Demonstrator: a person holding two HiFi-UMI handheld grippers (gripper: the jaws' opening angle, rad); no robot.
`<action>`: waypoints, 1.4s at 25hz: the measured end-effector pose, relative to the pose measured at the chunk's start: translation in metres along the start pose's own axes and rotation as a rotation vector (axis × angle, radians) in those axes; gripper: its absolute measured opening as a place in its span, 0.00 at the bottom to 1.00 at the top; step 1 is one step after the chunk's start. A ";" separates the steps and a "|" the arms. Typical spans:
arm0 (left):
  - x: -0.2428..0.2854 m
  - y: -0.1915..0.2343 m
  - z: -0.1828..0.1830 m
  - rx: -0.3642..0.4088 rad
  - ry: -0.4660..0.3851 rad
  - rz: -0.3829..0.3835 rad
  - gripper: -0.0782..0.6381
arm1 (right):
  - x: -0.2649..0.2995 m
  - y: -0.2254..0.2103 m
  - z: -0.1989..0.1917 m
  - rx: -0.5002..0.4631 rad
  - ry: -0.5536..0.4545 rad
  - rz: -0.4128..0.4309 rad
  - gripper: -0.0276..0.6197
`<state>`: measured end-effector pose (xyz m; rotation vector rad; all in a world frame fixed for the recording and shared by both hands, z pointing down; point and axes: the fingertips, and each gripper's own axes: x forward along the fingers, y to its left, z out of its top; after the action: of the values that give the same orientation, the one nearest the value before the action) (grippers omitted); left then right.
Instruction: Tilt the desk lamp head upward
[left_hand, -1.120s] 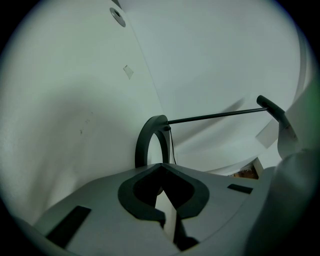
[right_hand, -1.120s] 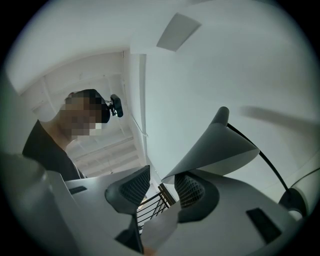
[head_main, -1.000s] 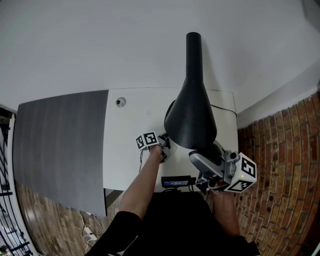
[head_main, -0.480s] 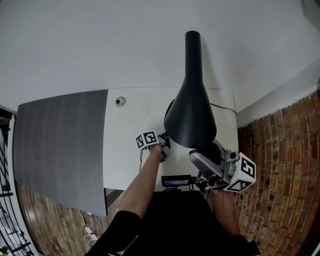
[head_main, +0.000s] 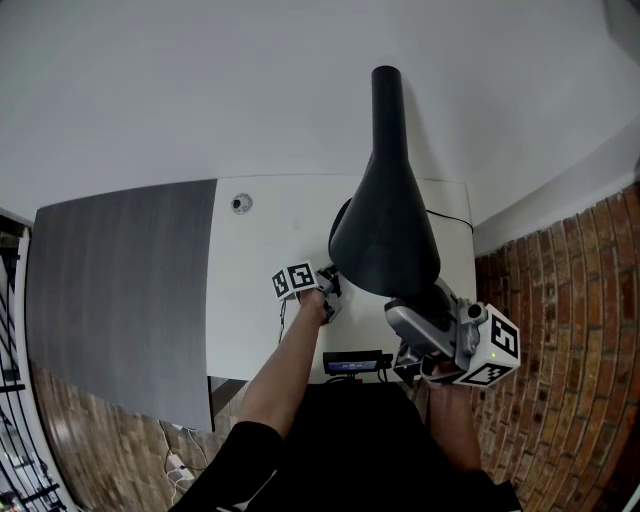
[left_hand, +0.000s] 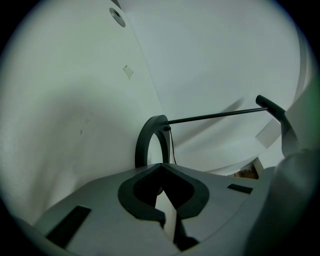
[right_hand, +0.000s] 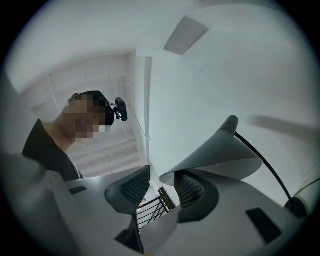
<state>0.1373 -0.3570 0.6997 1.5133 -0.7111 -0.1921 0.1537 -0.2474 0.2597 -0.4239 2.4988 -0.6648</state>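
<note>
The right gripper (right_hand: 160, 186) is released, its jaws apart; the lamp head (right_hand: 220, 155) has its rim inside the gap, against one pad. The left gripper (left_hand: 161, 172) seems clenched on the base ring (left_hand: 142, 145) ahead.

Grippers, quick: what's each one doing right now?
Left gripper: looks closed on the lamp base.
Right gripper: open, gripping nothing; the lamp head has its rim at one jaw.

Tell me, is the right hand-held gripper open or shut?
Open: the right hand-held gripper shows its jaws apart, with the rim of the lamp shade beside one.
</note>
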 end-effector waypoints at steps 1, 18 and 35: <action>0.000 0.000 0.000 0.000 0.000 0.000 0.12 | 0.001 0.001 0.001 -0.001 -0.001 0.002 0.29; 0.001 -0.001 -0.001 -0.001 0.001 0.000 0.12 | 0.006 0.009 0.014 -0.020 -0.022 0.015 0.29; 0.002 0.000 -0.001 0.002 0.000 0.001 0.12 | 0.011 0.010 0.017 -0.047 -0.007 -0.006 0.29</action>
<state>0.1391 -0.3571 0.7004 1.5151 -0.7120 -0.1907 0.1522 -0.2503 0.2371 -0.4504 2.5119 -0.6066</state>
